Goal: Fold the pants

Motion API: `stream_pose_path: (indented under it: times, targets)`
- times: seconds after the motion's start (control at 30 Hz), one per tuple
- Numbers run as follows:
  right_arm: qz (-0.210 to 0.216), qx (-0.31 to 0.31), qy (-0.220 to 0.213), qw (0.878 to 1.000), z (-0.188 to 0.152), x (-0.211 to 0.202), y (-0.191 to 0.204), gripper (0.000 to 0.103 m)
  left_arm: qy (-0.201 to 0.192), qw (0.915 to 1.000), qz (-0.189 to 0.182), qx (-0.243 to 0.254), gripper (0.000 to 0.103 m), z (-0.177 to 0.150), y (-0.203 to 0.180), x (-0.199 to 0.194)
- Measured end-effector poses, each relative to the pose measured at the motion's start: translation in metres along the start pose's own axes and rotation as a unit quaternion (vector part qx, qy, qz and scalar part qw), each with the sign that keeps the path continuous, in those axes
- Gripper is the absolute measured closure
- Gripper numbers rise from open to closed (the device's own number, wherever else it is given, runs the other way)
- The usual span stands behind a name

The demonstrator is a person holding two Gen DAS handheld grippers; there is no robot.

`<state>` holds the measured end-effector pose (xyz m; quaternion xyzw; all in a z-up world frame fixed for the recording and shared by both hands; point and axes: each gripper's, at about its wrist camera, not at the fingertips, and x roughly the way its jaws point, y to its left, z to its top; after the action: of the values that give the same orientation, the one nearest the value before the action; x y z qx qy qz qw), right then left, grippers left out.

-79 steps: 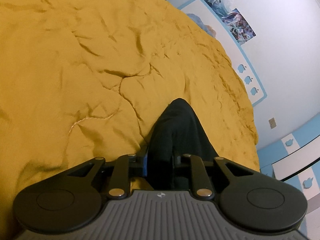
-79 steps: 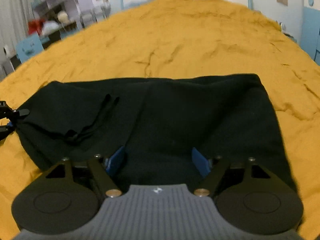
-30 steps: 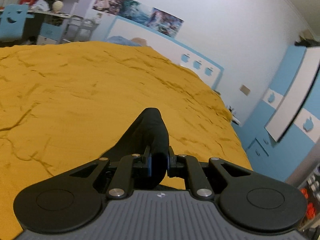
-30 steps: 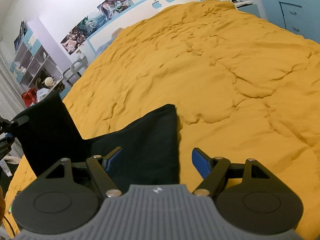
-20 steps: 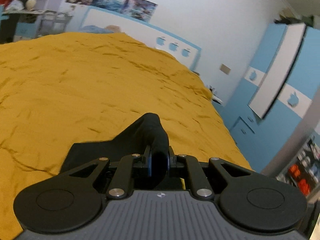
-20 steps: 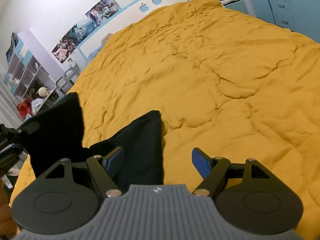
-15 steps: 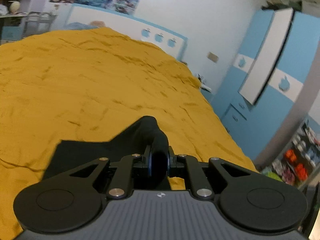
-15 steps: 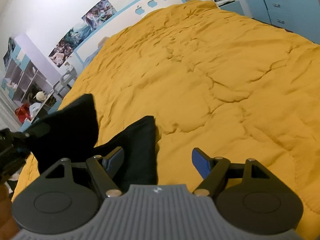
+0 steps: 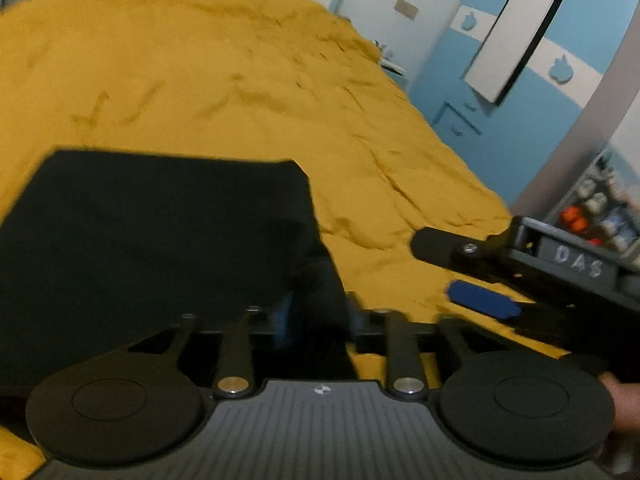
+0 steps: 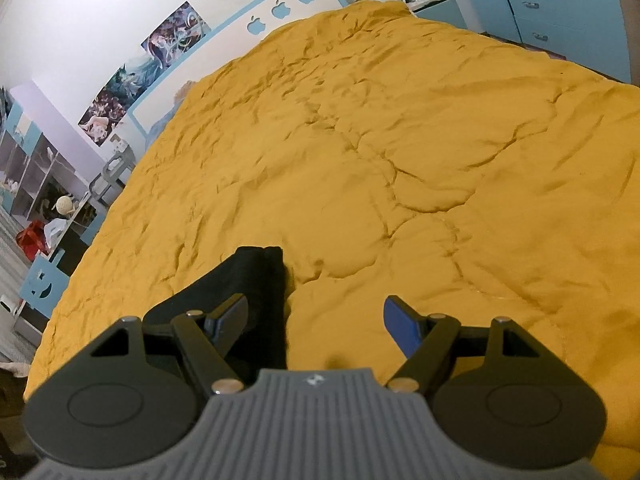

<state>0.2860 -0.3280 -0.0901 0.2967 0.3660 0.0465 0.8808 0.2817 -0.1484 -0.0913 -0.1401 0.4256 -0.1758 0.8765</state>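
1. Left wrist view: black pants (image 9: 160,232) lie flat on the yellow bedspread (image 9: 224,80) as a squared-off folded panel, its far edge straight. The left tongs (image 9: 320,316) are clenched on a bunched fold of cloth at the near right corner of the pants; the cloth runs up between the fingers. Picture is blurred, so fine detail of the grip is hard to read.
2. Same view: the right tongs (image 9: 452,272) come in from the right, just beside the pants' right edge, over bare bedspread, gripping nothing. A blue pad (image 9: 482,305) shows on the lower finger.
3. Right wrist view: right tongs (image 10: 314,314) are released, jaws spread wide, only bedspread (image 10: 400,140) between them. A corner of the pants (image 10: 256,280) pokes up near the left finger, touching or just beside it, cannot tell which.
4. Step in hand, by my read: a fold has been laid over, and the left side holds the corner down.
5. Next move likely calls for the left tongs to let go, then both to take an edge for another fold or to smooth the panel.
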Motion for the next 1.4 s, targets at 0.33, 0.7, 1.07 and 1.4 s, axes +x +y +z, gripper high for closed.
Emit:
stream_pose_path:
  times: [0.33,0.7,1.07,1.4]
  targets:
    - [0.000,0.001,0.011,1.000,-0.002,0.006,0.004,0.031,-0.045,0.9937,-0.028,-0.099,0.042,0.007,0.067,-0.093]
    - [0.022,-0.030,0.038,0.999,-0.020,0.020,0.030,0.032,-0.067,0.9717,0.149,-0.170,0.039,0.008,0.143,-0.116]
    - [0.063,-0.023,0.076,0.995,-0.032,0.040,0.035,0.071,-0.031,0.9750,0.136,-0.172,0.035,-0.002,0.142,-0.098]
    - [0.134,0.011,0.050,0.990,-0.019,0.010,0.028,0.098,-0.028,0.9791,0.124,-0.158,0.035,-0.002,0.137,-0.095]
